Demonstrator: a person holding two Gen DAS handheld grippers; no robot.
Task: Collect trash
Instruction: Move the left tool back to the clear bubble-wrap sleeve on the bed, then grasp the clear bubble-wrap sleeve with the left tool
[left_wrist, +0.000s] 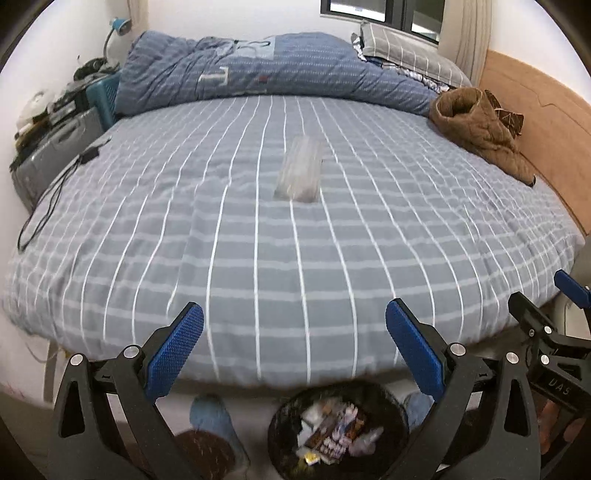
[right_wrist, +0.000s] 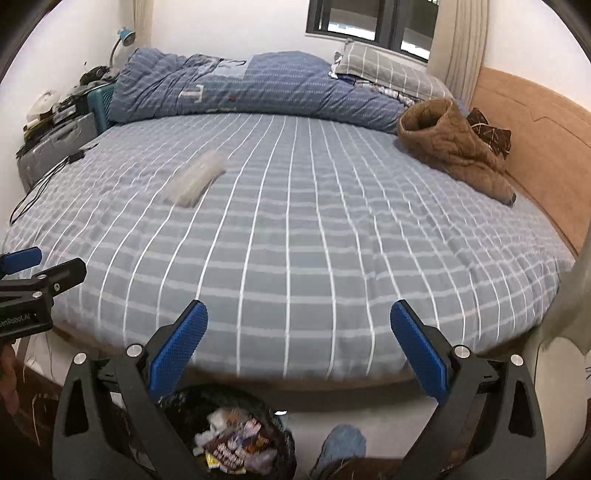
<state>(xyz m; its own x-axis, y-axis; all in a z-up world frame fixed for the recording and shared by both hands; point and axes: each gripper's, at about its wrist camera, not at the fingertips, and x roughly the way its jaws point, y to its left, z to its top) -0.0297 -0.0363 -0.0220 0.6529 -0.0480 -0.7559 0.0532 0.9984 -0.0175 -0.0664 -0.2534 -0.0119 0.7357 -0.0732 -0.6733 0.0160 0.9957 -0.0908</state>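
Wrapper, clear plastic, lies at 12 o'clock on bed; I judge it light, crinkly, slippery: pinch its near edge. Left tongs and right tongs wide, empty.

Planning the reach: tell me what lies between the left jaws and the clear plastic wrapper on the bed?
Only bare striped bedsheet between the left gripper and wrapper, per left wrist view.

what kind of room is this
A bedroom, most likely: a wide bed with a striped sheet, a rolled blue quilt and a pillow under the window, with a desk lamp alongside.
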